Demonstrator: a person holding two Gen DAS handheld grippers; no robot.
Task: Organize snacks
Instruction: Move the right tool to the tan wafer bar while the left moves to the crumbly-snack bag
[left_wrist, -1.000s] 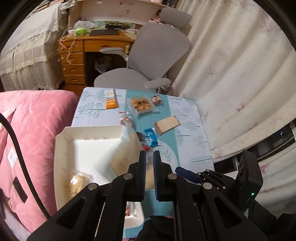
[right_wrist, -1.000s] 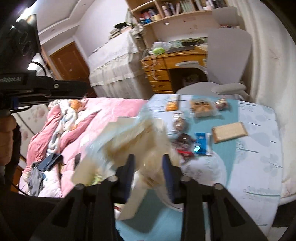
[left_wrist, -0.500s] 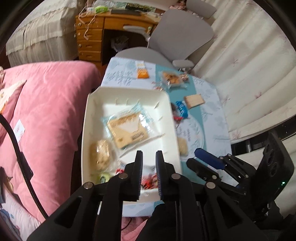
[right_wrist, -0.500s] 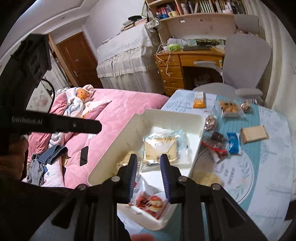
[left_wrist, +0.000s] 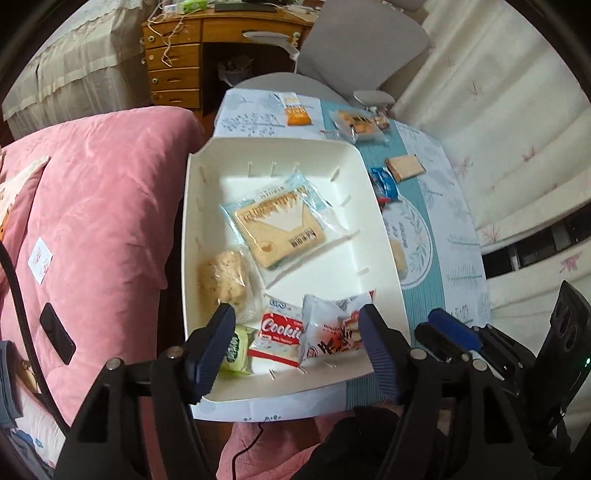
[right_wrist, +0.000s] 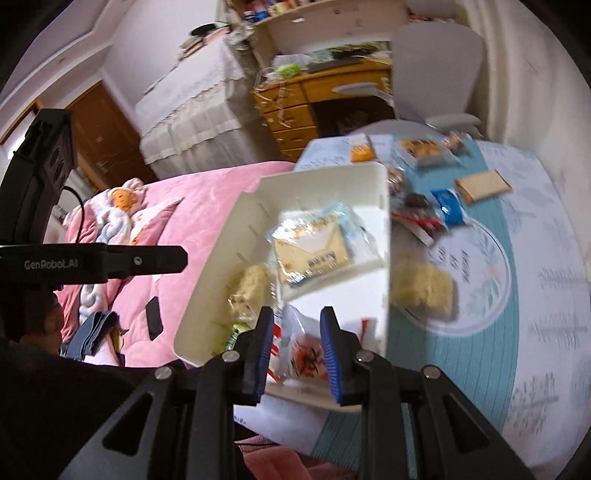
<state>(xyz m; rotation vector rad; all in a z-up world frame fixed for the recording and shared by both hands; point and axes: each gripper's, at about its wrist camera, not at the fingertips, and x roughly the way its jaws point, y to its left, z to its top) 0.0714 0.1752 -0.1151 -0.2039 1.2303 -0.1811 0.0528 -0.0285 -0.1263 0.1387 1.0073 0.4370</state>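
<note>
Hovering low in the frame, the left gripper (left_wrist: 297, 343) gapes wide and empty above the white tray (left_wrist: 373, 206) at centre, which contains a cracker packet (left_wrist: 279, 225). The right gripper (right_wrist: 297, 347) is parted narrowly, gripping nothing; loose snacks (right_wrist: 439, 210) lie upper right.

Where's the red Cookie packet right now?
Left wrist view: the red Cookie packet lies at the near end of the white tray, between the green snack and the white pouch.
</note>
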